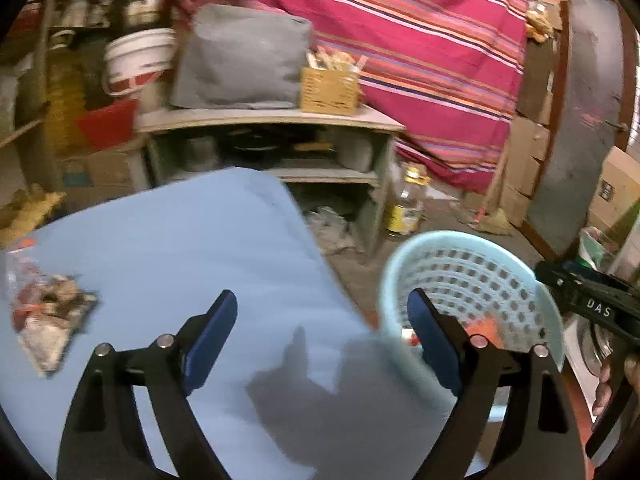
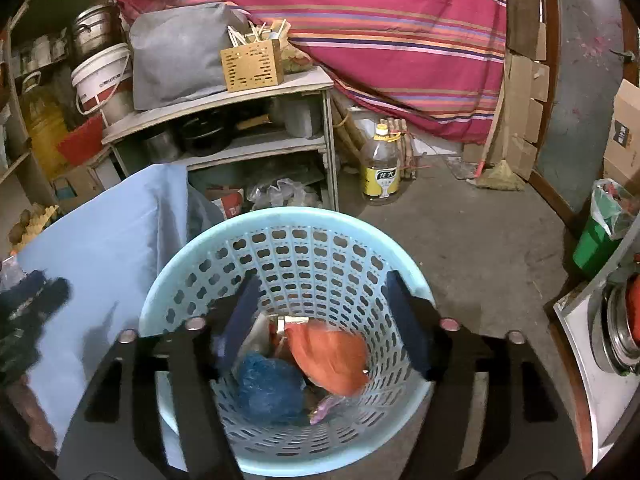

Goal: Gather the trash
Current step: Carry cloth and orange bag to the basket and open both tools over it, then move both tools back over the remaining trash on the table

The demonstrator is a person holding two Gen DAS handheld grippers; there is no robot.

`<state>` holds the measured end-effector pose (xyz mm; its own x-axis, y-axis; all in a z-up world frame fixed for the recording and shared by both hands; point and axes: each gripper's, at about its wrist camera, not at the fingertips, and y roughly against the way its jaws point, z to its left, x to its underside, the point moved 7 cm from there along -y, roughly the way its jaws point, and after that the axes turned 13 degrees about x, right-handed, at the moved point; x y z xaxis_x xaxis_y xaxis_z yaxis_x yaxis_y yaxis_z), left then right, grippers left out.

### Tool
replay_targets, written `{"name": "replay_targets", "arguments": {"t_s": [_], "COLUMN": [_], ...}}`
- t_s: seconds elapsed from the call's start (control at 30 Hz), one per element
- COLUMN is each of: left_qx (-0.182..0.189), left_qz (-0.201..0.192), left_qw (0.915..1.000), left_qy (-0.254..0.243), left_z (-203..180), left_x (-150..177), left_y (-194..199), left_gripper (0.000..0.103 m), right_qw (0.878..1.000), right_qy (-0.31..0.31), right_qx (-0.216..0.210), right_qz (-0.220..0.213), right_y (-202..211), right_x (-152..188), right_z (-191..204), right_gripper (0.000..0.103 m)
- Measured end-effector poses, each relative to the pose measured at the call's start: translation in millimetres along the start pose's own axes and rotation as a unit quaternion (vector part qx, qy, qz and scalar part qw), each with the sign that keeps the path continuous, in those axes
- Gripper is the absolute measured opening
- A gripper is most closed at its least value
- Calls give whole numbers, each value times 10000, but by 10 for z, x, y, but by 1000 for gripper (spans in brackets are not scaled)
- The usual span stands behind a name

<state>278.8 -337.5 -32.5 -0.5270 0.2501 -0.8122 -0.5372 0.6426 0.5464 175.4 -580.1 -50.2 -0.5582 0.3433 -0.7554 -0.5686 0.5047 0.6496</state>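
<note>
A light blue perforated basket (image 2: 280,216) stands on the floor beside the blue-covered table (image 2: 112,248). In it lie an orange wrapper (image 2: 332,356), a crumpled blue bag (image 2: 268,384) and a pinkish scrap (image 2: 324,408). My right gripper (image 2: 323,280) hangs open over the basket's mouth with nothing between its fingers. My left gripper (image 1: 322,300) is open and empty above the table (image 1: 180,240), near its right edge. A crumpled clear wrapper pile (image 1: 48,320) lies on the cloth to the far left. The basket (image 1: 472,240) shows right of the table.
A grey shelf unit (image 2: 256,92) behind the table bears a grey bag (image 2: 176,52) and a wooden box (image 2: 252,66). An oil bottle (image 2: 380,168) and a broom (image 2: 498,172) stand on the concrete floor. A green bin (image 2: 596,240) stands at the right, under a striped cloth (image 2: 380,20).
</note>
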Motion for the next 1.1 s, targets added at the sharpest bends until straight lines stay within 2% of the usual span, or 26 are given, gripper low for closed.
{"name": "replay_targets", "arguments": {"t_s": [0.13,0.2,0.37,0.57,1.1], "left_qx": [-314,-441,-747,-1133,-1890], "left_qz": [-155,-232,-454,-493,-491], "left_qw": [9994,9987,9958,9921,9783], "left_qy": [54,123,271,206,688], "left_z": [355,551,991,1414,2677], "left_x": [-28,-42,-71,12,412], "left_y": [301,463,863,1184,1806], "left_gripper": [90,90,92,94,94], "right_qw": [9997,9994,9991,9984,9889], "right_qy": [54,60,53,319,1062], "right_qx": [219,294,143,-124,-931], "right_qz": [-100,-173,-384,-459,-452], "right_y": [87,133,289,386,510], "right_x": [-13,-29,-95,-99,106], "right_z": [149,236,603,1240,2904], "right_gripper": [86,89,98,98,98]}}
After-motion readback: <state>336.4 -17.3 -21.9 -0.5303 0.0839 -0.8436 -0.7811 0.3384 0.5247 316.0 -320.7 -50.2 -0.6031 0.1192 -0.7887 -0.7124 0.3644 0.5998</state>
